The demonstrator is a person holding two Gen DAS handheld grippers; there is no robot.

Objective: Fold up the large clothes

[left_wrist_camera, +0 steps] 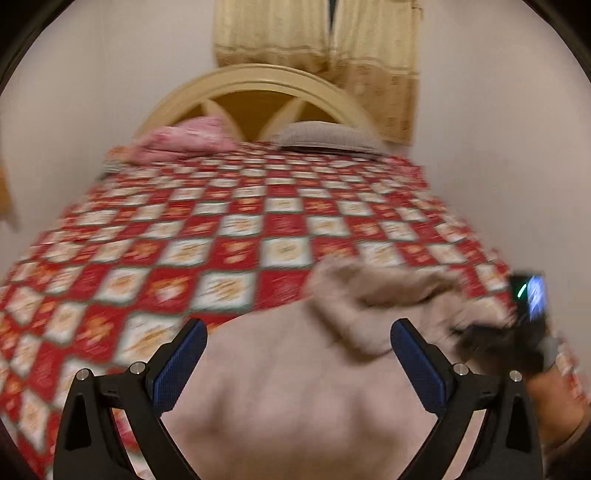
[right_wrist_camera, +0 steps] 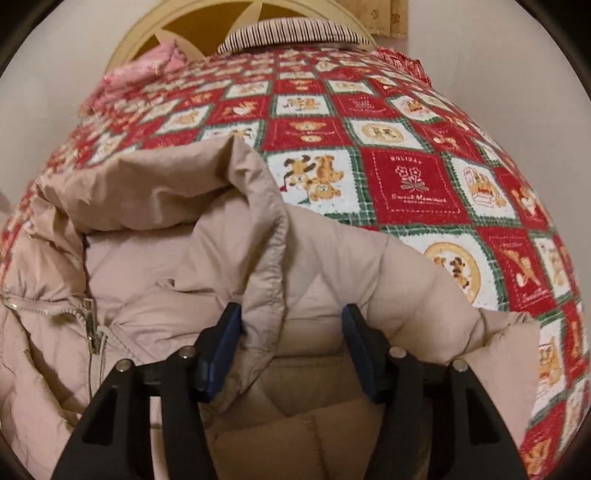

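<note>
So the puffy beige jacket (right_wrist_camera: 155, 280) is lying on the bed, at the near end of the red-and-white checked bedspread (right_wrist_camera: 406, 177). It looks front-side up, with the zipper (right_wrist_camera: 88, 317) showing off to the left, and the collar (right_wrist_camera: 266, 236) is flopped over in a ridge.

The right claw (right_wrist_camera: 291, 347) is straddling the lower end of that collar ridge where it meets the shoulder. Its blue pads sit part-way apart with fabric bulging between them. The left pad looks like it's touching the collar, but the right pad seems clear of the cloth, so I wouldn't call it a grip yet.

The left claw (left_wrist_camera: 299, 354) has its pads spread wide with nothing in them, hovering over the smooth body of the jacket. That view is pretty blurry.

For this step I'd get the pads down around the seam before closing, not only the puffy fill, because that slick fabric will probably slide out. Give the left claw a matching spot on the other shoulder so the fold comes over evenly. The pink pillow (right_wrist_camera: 140, 70), the striped pillow (right_wrist_camera: 291, 33) and the headboard (left_wrist_camera: 255, 79) are well away at the far end, so there's plenty of room.
</note>
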